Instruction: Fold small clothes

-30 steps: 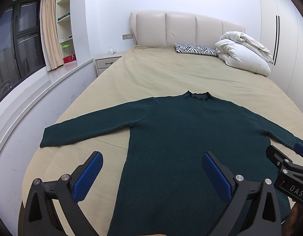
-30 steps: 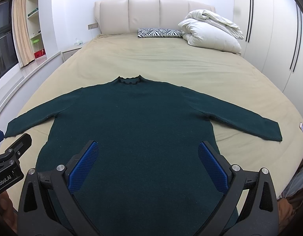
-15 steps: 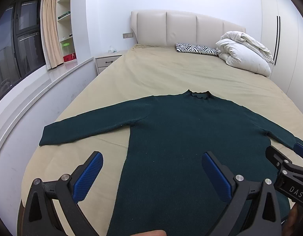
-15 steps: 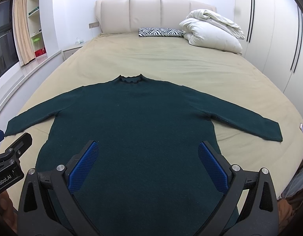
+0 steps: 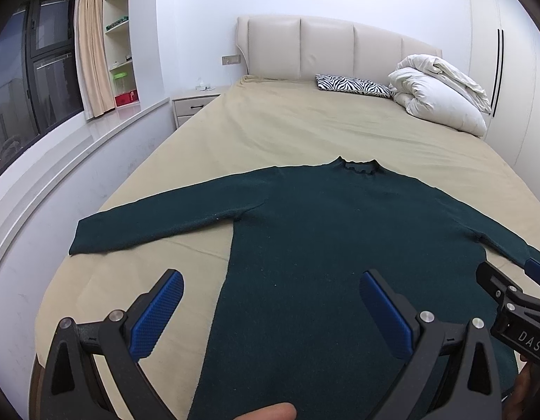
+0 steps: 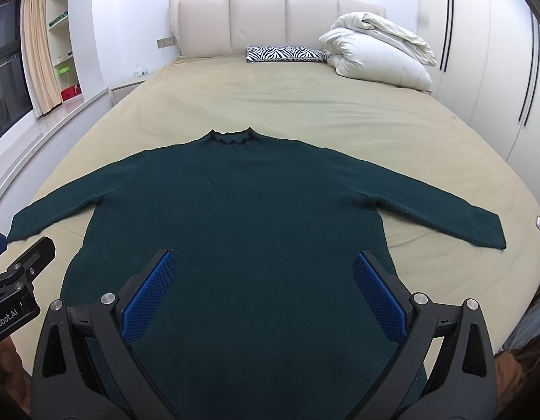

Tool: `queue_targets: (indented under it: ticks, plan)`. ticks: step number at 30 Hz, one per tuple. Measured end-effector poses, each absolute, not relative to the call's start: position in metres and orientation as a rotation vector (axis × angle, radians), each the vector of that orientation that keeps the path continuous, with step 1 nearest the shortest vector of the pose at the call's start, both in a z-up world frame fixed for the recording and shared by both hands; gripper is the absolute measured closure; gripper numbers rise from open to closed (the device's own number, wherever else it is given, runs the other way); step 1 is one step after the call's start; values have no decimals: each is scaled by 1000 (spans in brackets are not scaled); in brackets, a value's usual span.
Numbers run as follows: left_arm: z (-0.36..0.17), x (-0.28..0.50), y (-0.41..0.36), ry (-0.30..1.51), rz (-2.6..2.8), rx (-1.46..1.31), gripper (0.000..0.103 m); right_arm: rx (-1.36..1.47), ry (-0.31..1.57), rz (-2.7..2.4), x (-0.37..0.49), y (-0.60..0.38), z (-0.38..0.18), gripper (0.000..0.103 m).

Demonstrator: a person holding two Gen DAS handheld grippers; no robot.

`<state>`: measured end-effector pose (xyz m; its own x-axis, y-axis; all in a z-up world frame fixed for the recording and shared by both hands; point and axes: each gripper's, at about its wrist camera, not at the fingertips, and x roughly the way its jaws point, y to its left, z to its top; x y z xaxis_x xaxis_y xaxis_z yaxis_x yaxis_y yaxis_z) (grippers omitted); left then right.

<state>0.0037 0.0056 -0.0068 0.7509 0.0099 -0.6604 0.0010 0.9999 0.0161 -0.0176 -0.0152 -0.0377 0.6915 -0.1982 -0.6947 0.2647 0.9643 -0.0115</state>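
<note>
A dark green long-sleeved sweater point(image 5: 325, 231) lies flat on the tan bed point(image 5: 287, 129), collar away from me and both sleeves spread out; it also shows in the right wrist view point(image 6: 249, 210). My left gripper point(image 5: 270, 283) is open and empty, held above the sweater's lower left edge. My right gripper point(image 6: 263, 266) is open and empty, held above the lower middle of the sweater. The right gripper's tip shows at the right edge of the left wrist view point(image 5: 511, 301). The sweater's hem is hidden below the gripper frames.
A zebra-print pillow point(image 6: 285, 54) and a bundled white duvet point(image 6: 378, 54) lie at the head of the bed by the padded headboard point(image 6: 270, 24). A nightstand point(image 5: 193, 103) and window ledge point(image 5: 60, 161) run along the left. White wardrobes point(image 6: 479, 52) stand on the right.
Both views have shifted very slightly; the sweater and both open grippers stand as before.
</note>
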Motion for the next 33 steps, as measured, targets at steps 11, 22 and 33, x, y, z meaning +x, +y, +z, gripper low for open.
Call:
queue_targets:
  ticks: [11,22,33]
  plan:
    - [-14,-7,-3,648,26,107,0,171,777,-224,-16,-38,-45,0]
    - [-33,10,-38,501,217,455,0,872,597,-420,-83,-299,-93,2]
    - [-49,66,-68,673,109,335,0,1304,394,-582,-128,-495,-179,30]
